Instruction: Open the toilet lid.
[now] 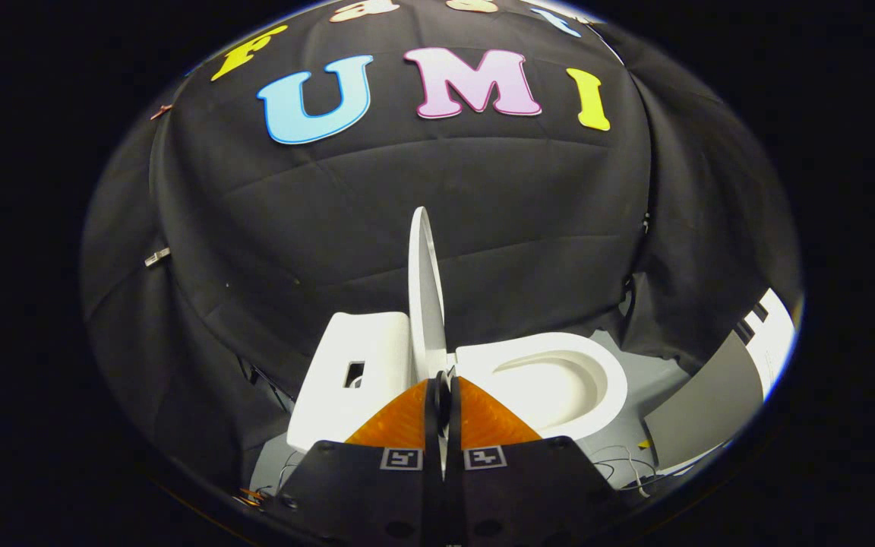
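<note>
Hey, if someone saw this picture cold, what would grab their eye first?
Probably the white toilet lid, standing upright and seen edge-on just beyond the gripper, whose fingers are closed together with nothing between them. To the lid's right lies the open seat and bowl; to its left sits the white tank, all against the black cloth wall.

Tool-mounted fisheye; faces toilet [483, 372] side-on, close.
</note>
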`<state>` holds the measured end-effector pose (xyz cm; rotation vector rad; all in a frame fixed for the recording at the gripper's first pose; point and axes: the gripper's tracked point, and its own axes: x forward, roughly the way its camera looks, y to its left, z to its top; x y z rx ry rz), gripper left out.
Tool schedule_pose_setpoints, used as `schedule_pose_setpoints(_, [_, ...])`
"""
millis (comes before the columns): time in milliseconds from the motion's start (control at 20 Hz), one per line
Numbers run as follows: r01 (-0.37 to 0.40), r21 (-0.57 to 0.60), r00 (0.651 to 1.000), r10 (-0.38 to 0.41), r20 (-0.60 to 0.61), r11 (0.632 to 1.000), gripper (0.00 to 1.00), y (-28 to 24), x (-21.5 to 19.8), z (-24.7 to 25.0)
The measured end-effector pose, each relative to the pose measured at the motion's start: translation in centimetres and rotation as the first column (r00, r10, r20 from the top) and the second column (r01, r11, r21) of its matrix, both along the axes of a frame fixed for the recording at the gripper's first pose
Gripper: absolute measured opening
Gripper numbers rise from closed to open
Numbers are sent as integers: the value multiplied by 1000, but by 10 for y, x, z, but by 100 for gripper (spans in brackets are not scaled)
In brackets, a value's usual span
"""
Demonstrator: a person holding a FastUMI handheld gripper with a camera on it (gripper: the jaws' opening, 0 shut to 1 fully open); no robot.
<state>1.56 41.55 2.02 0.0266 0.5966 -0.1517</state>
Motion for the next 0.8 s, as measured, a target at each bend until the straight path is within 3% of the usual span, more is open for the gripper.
schedule_pose_setpoints(800, [-75,-118,997,75,-1,990,10,88,2,-23])
